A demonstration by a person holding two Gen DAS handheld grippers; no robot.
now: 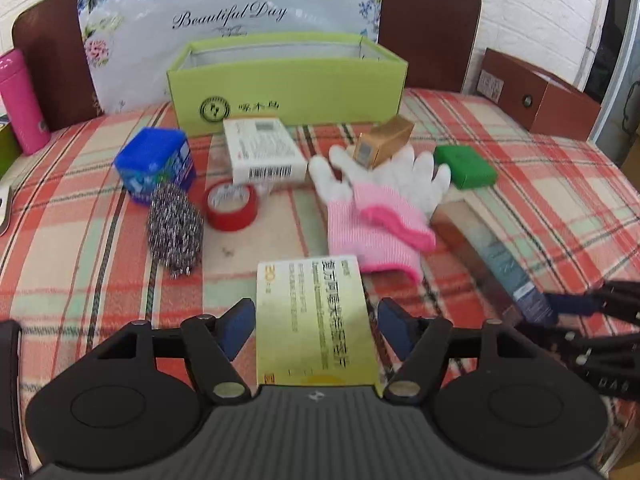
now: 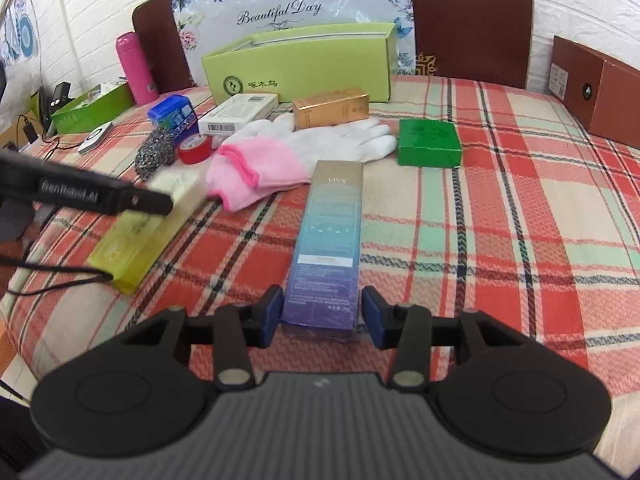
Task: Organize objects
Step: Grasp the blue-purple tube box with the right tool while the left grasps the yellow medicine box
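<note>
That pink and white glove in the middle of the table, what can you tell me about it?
The glove is knitted fabric: white fingers and palm, a pale pink striped wrist and a brighter pink rolled cuff. It lies flat and limp on the plaid tablecloth, fingers pointing toward the green box. There may be two stacked. A gold carton appears to rest on the fingers. Neither claw touches it.

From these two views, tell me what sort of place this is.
Probably a home room, not a lab: a plaid tablecloth covers the table, wooden chairs stand against a white brick wall, and household bits like a glove and steel scourer lie about.
</note>
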